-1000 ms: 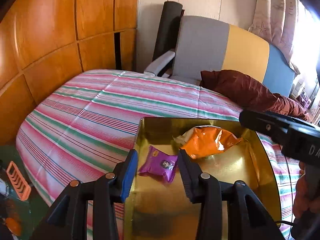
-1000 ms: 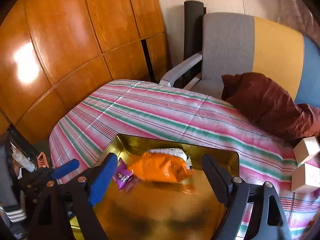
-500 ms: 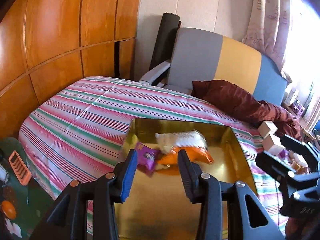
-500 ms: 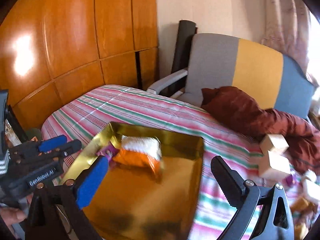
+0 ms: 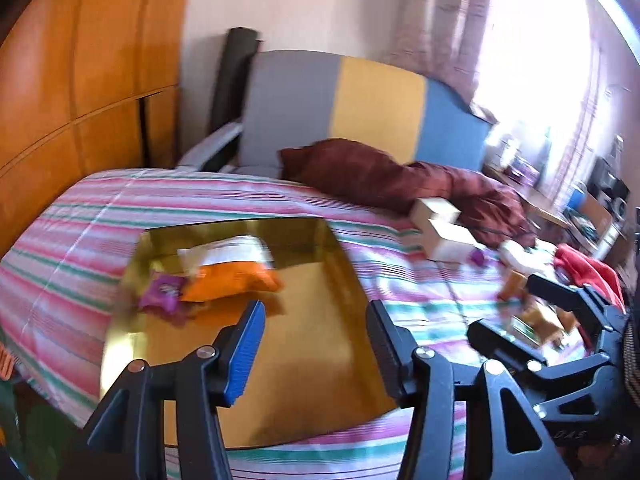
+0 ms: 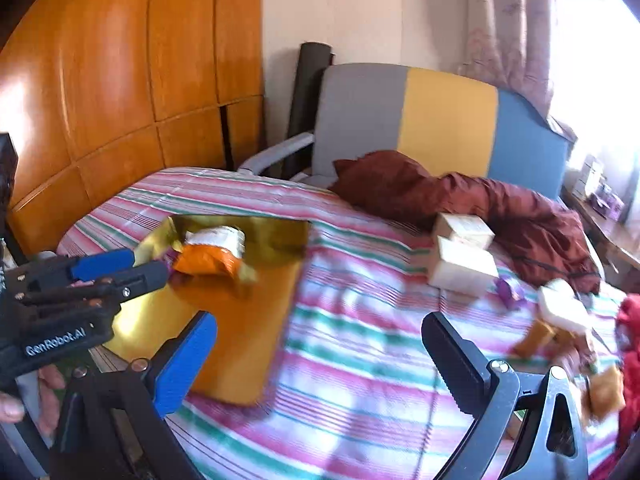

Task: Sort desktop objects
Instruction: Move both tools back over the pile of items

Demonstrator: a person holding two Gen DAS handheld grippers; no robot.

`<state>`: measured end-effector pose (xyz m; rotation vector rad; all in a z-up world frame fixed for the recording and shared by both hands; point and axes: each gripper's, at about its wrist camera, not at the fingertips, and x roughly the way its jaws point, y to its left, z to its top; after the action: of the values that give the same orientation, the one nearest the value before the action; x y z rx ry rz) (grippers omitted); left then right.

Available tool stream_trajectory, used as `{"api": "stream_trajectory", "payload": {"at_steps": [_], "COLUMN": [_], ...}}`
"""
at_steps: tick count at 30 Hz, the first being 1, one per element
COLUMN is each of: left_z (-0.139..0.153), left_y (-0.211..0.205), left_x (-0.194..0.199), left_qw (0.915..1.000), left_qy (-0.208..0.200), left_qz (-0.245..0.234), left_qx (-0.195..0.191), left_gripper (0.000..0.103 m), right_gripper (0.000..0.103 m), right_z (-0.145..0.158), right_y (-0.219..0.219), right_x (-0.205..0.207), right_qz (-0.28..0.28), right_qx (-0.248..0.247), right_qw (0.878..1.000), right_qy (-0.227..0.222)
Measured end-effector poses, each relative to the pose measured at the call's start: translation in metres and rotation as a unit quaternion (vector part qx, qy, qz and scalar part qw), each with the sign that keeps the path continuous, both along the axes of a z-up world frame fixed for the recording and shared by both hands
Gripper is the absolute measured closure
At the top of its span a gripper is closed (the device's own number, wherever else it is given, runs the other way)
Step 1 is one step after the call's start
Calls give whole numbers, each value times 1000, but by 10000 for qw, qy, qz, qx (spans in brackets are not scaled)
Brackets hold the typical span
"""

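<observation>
Striped bedding (image 5: 100, 216) in pink, green and white carries everything, with a wooden wardrobe behind it and a grey, yellow and blue headboard at the far side. Over the last second both views have swung from the gold tray (image 5: 312, 344) toward the right part of the bed. The tray, which a second ago filled the lower middle of both pictures, now sits to the left. At its far left corner lie the orange snack bag (image 5: 232, 280), the white packet (image 5: 228, 250) behind it and the purple sachet (image 5: 162, 290), all apart from either tool. The left gripper (image 5: 314, 336) is empty and its jaws are opening over the tray's right edge. The right gripper (image 6: 320, 352) has spread to its widest, nothing between its pads, hovering over bare stripes. Ahead of it near the bed's right edge lie two pale boxes (image 6: 460, 268), a small purple sachet (image 6: 508, 290) and blurred orange and white packets (image 6: 560, 320). I judge the tray drop finished and the next pickup beginning, likely from that unsorted cluster.
</observation>
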<state>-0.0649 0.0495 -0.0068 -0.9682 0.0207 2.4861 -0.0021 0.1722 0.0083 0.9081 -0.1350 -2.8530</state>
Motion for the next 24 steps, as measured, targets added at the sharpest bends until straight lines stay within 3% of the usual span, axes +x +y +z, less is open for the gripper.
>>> {"api": "stream_trajectory", "payload": {"at_steps": [12,24], "left_z": [-8,-18], "left_y": [70,137], "left_x": [2,-24], "left_qw": [9952,9865], "left_qy": [-477,-543], "left_qz": [-857,-1505], "left_qx": [27,-355], "left_gripper": [50,50], "right_gripper": [0,0], "right_z": [-17,-16], "right_y": [93,182], "right_x": [28,-51], "right_qz": [-861,-1051], "right_qx": [-496,-1272], "right_qw": [9943,9844], "right_qy": [-380,-618]}}
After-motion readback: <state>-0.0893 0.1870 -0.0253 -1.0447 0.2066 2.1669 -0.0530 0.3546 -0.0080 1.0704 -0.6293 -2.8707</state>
